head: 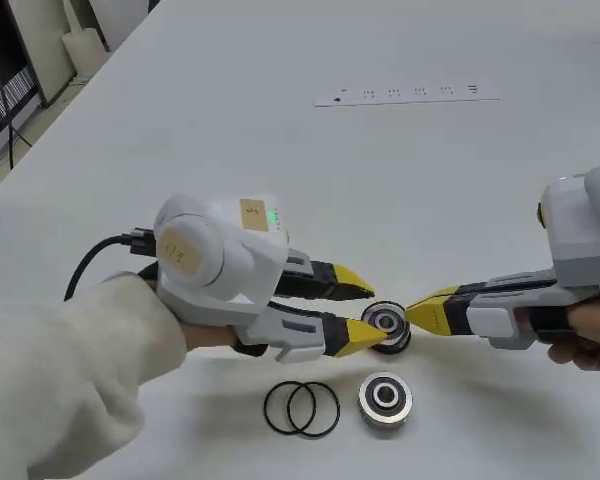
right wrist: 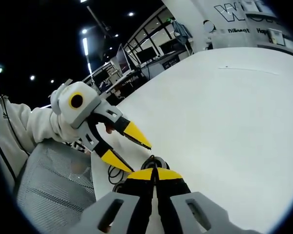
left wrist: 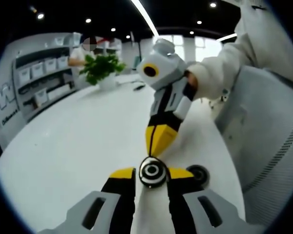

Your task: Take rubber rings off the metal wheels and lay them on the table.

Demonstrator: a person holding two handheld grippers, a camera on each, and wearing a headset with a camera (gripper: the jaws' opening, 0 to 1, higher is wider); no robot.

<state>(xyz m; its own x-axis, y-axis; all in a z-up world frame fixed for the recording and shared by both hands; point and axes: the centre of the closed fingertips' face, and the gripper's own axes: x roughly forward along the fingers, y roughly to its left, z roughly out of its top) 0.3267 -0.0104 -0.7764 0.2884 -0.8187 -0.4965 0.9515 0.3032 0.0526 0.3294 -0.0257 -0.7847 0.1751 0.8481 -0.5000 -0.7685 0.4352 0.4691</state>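
Sleeve (head: 70, 380), pale fleece, lower left of the head view, nearest item; it carries my left tool.

Item 1: surface (head: 380, 180), white, plain, takes up most of the head view.

Item 2: left tongs (head: 376, 312), set at about wheel width. In the left gripper view their yellow tips flank the wheel on both sides. I judge it held at the very ends of the jaws, a shallow hold.

Item 3: right tongs (head: 412, 313), narrow, tips together, nosed against the rim of the same wheel from the opposite side. Whether rubber is pinched between them I cannot tell.

Item 4: metal wheel (head: 388, 325), between the two tools, face towards the headset. A dark band at its rim reads to me as a ring not yet off.

Item 5: second wheel (head: 385, 397), flat on the surface just below the first, rim bright; I judge it stripped.

Item 6: rubber rings (head: 301, 408), two, thin, black, overlapping, just left of the second wheel.

Handling note: I keep the left hold firm and seated deeper if it slips. With the right tips I catch rubber only, lift it over the rim at one spot, then roll it round and off rather than pull straight. A stretched ring may snap away, so I lay it by the other two.
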